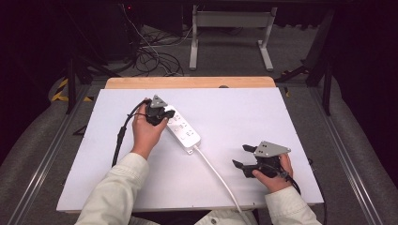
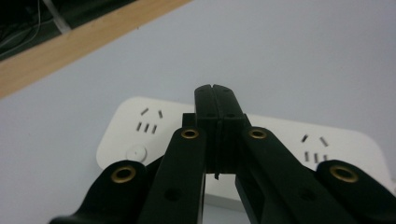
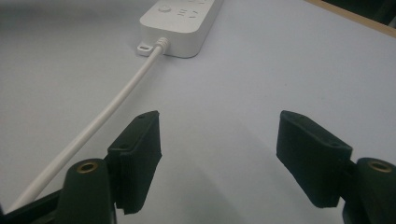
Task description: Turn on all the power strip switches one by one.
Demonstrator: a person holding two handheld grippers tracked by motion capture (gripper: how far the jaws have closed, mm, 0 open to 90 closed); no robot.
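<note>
Power strip [image 1: 183, 131]: it lies flat on the white surface [image 1: 244, 112], a little left of centre, set at a slant with its far end toward the upper left and its cord end toward you. Its white cord [image 1: 220, 178] leaves the near end and runs down to the front edge of the surface.

Your left gripper [image 1: 157, 112] sits right at the strip's far end, your left hand [image 1: 146, 133] wrapped around it. In the left gripper view its 2 fingers [image 2: 205, 100] are pressed together with nothing between them, their tips over the strip's top face [image 2: 140, 133], between 2 groups of socket slots; you cannot tell whether they touch it.

Your right gripper [image 1: 246, 157] rests near the front right of the surface, well apart from the strip, held in your right hand [image 1: 272, 176]. Its fingers [image 3: 137, 161] stand wide apart and empty, pointing across bare surface toward the strip's cord end [image 3: 180, 21], with the cord passing just beside the left finger.
</note>
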